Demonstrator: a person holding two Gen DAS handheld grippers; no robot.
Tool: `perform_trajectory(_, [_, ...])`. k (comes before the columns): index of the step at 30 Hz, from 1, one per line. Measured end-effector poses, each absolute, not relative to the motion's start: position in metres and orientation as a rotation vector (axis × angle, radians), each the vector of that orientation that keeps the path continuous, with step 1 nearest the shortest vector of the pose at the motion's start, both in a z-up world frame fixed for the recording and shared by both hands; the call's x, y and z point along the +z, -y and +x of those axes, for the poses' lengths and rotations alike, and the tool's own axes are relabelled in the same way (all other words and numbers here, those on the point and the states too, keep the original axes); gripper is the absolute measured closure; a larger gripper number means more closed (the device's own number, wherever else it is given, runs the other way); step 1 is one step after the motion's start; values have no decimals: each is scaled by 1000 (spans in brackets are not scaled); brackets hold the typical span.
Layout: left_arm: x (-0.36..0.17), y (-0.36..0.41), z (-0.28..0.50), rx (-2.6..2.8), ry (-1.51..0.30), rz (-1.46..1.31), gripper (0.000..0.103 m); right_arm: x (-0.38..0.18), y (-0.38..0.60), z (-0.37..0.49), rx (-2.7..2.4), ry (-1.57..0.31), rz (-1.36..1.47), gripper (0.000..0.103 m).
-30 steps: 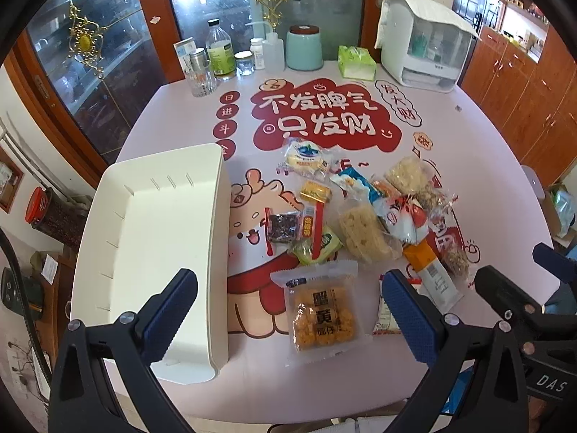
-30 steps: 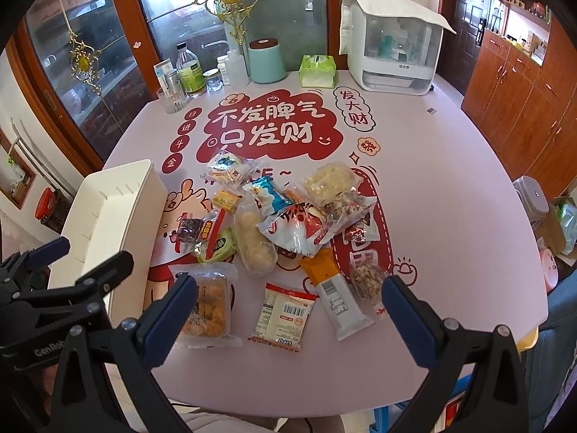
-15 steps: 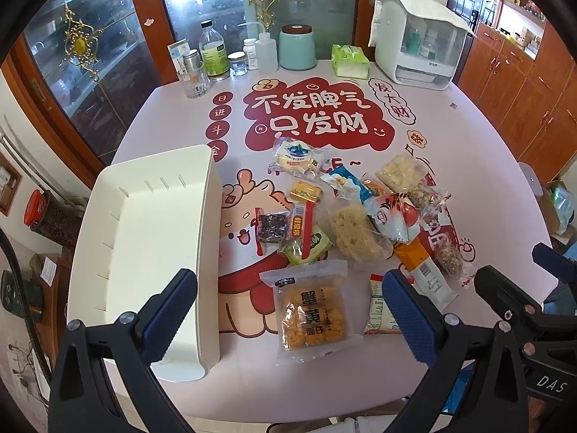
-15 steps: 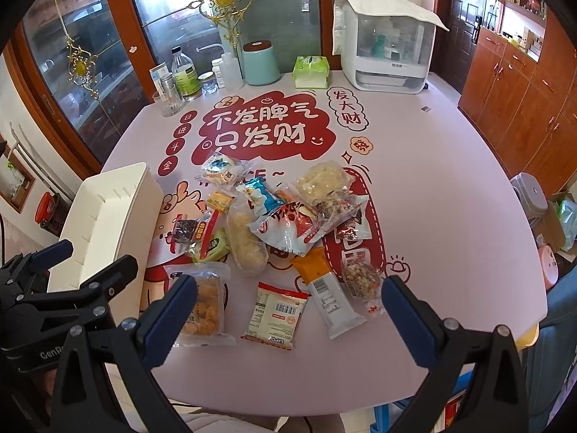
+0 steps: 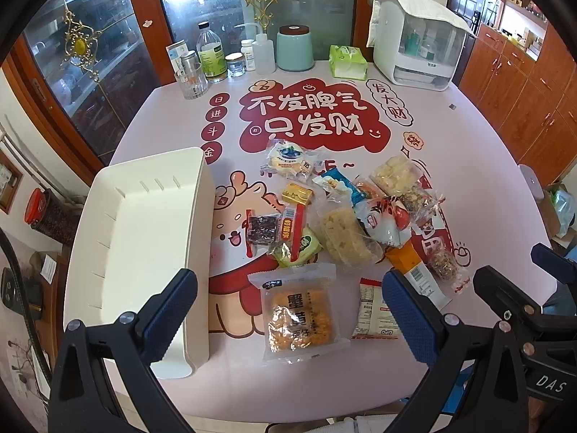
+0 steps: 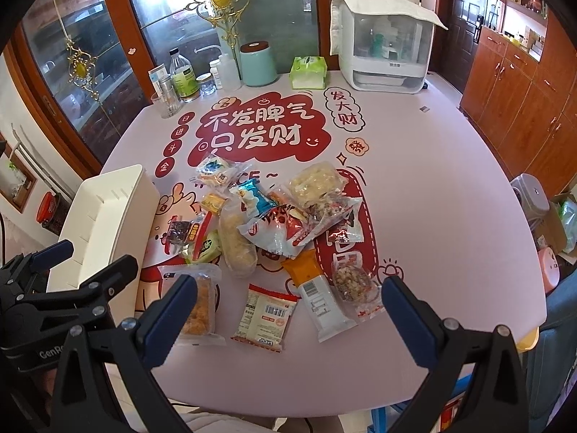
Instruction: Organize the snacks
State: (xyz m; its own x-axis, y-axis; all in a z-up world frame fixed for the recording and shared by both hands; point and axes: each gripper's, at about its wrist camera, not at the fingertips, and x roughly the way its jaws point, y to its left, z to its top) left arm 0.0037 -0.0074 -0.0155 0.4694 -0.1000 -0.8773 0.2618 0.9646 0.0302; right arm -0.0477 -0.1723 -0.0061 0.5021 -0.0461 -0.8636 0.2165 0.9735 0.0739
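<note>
Several wrapped snacks lie in a loose pile (image 5: 346,223) mid-table. An orange egg-yolk pastry pack (image 5: 301,315) is nearest, with a white biscuit pack (image 5: 371,312) and an orange-white bar (image 5: 414,274) to its right. An empty white tray (image 5: 144,252) stands at the left. My left gripper (image 5: 288,324) is open above the pastry pack, empty. My right gripper (image 6: 288,321) is open above the biscuit pack (image 6: 267,312), empty. The tray (image 6: 104,220) and the left gripper's body (image 6: 54,299) show at left in the right wrist view.
Bottles, jars and a glass (image 5: 193,81), a teal canister (image 5: 295,48), a tissue pack (image 5: 346,61) and a white appliance (image 5: 418,39) line the table's far edge. Wooden cabinets (image 5: 523,83) stand at right. The table's near edge lies just under both grippers.
Both grippers have drifted slightly back and up from the table; the snacks sit a little higher and smaller in both views. Nothing on the table has moved.
</note>
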Motion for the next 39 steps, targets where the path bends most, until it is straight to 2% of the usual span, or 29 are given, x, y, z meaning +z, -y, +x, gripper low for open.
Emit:
perform_trajectory(8, [-20,16,2,-211,-1081,160,1,-9,182,-47,-143,-1042,184,1])
perform_trajectory(17, [-51,11,7,-208,-1184,114,1,-31,188,-41,-86,-1114,199,2])
perform_trajectory(35, [-150,-33,11,-83,-1374,-25,1,-125,178,-27,58,-1317,213,15])
perform_trajectory(39, [-161,-30,9,-82,-1396,-30,1,-143,170,-26,104,-1353,220,24])
